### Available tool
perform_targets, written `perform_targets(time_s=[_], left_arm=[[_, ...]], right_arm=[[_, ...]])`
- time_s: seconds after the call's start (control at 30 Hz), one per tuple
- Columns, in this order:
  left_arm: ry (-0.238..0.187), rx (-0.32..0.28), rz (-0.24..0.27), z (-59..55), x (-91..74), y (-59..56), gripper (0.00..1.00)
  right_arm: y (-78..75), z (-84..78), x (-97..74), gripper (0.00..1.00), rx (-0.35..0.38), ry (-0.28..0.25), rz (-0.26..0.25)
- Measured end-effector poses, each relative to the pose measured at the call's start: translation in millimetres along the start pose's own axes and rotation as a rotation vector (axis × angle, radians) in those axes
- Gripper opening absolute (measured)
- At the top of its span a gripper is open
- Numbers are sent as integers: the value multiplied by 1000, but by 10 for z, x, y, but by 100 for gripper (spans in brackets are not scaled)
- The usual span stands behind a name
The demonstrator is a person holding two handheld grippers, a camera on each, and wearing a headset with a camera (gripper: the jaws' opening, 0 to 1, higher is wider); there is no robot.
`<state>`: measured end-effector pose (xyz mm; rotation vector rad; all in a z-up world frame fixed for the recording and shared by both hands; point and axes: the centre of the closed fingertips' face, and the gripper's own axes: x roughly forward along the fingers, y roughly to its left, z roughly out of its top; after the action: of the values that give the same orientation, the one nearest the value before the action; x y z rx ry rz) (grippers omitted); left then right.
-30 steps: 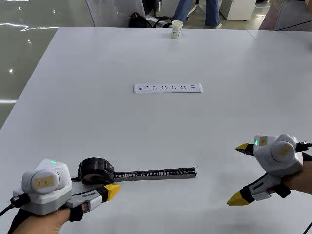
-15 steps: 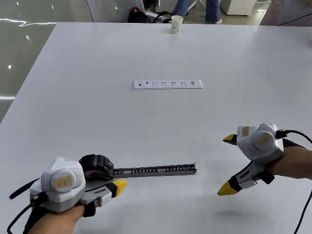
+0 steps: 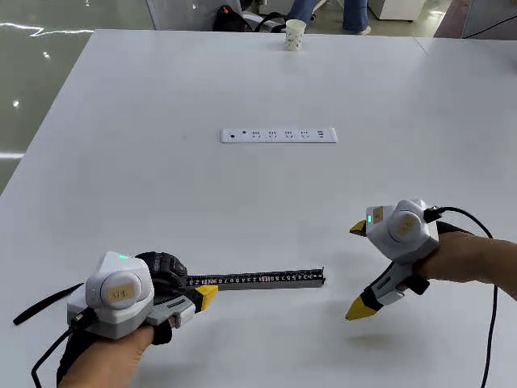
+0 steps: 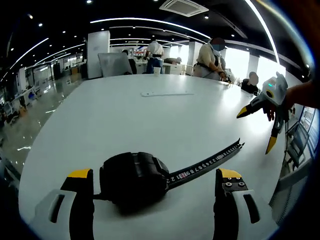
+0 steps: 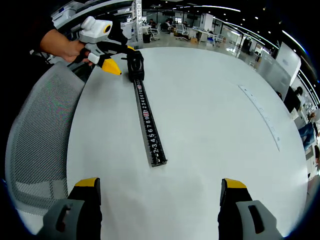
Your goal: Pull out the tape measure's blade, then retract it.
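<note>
Head view: the tape measure (image 3: 164,270) is lying on the white table (image 3: 242,202), at about 7 o'clock from the table's middle. Its black case is sitting between the jaws of the left gripper (image 3: 187,279). The blade (image 3: 258,280) is lying flat on the tabletop and running out of the case toward 3 o'clock, with its hooked end (image 3: 321,276) resting on the surface.

Left gripper view: the jaws are standing wide apart, one on each side of the case. A clear gap is showing between the case and the jaw at 4 o'clock. Whether the jaw at 8 o'clock is touching the case cannot be told.

The right gripper (image 3: 356,269) is hovering at 3 o'clock from the hooked end, near it but apart. Its jaws are spread wide and gripping nothing, and the yellow tips are pointing back toward the blade. In the right gripper view the blade is stretching away toward 11 o'clock, with its end lying ahead of the open jaws.

A white power strip (image 3: 279,136) is lying at 12 o'clock from the blade, well apart. A paper cup (image 3: 295,35) is standing at the far edge.
</note>
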<state>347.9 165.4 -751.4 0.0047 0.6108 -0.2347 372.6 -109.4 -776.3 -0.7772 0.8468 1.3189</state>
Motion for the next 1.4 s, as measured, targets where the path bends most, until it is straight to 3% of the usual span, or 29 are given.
perform_targets(time_s=[0.2,0.47,0.57,0.8,0.93,1.17,1.4], left_arm=[[-12,-22,20,51,54,63,99],[-21,-37,29,27,75,71,99],[-58,-32,28,67,65,64,99],[-69,-29,34,64,111,112,99],[-82,-35,41,89,130,143,99],[-89,-47,48,64,147,158,99],[-83,-74,57,22,171,187,99]], right_arm=[[-38,51,101,99,-7,12,15],[-50,98,186,99,-17,18,20],[-51,108,229,99,-24,19,18],[-19,130,327,92,-50,19,36],[-6,136,343,80,-90,20,54],[90,141,377,47,-98,20,114],[118,138,398,32,-108,31,127]])
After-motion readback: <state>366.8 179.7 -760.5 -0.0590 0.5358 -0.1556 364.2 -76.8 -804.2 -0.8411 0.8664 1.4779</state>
